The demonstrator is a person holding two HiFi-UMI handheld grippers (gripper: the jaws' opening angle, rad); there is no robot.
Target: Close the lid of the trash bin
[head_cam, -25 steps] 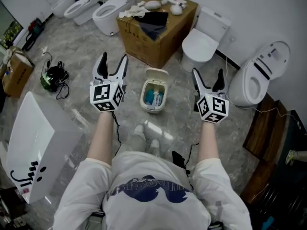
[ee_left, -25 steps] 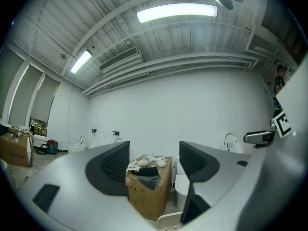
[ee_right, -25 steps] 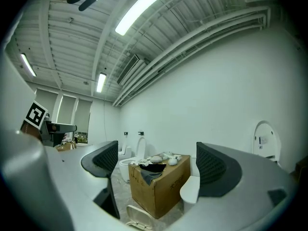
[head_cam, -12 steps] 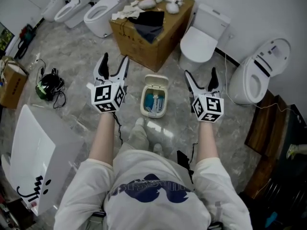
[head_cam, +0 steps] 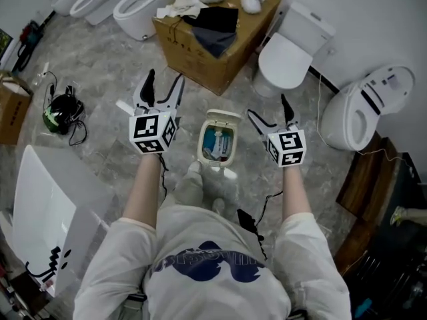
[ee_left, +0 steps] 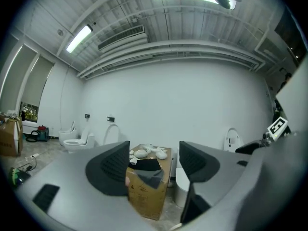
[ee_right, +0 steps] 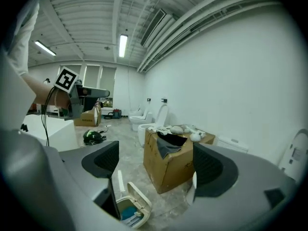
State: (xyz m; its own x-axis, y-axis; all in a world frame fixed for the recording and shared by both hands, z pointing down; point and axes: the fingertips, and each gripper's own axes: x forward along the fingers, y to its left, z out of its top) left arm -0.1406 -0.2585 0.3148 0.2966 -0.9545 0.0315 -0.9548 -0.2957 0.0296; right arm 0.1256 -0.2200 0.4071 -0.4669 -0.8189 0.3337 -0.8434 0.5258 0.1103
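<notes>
Lid (head_cam: 223,118) of the trash bin (head_cam: 202,141) stands raised, the bin on the floor between and below the left tool (head_cam: 163,87) and right tool (head_cam: 269,112), both spread wide, empty and clear of it, so all closing remains.

Small white trash bin (head_cam: 217,143), lid (head_cam: 223,118) open

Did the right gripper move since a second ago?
Yes. In the head view the right gripper has moved left, closer to the open trash bin, with its jaws still apart.
</notes>
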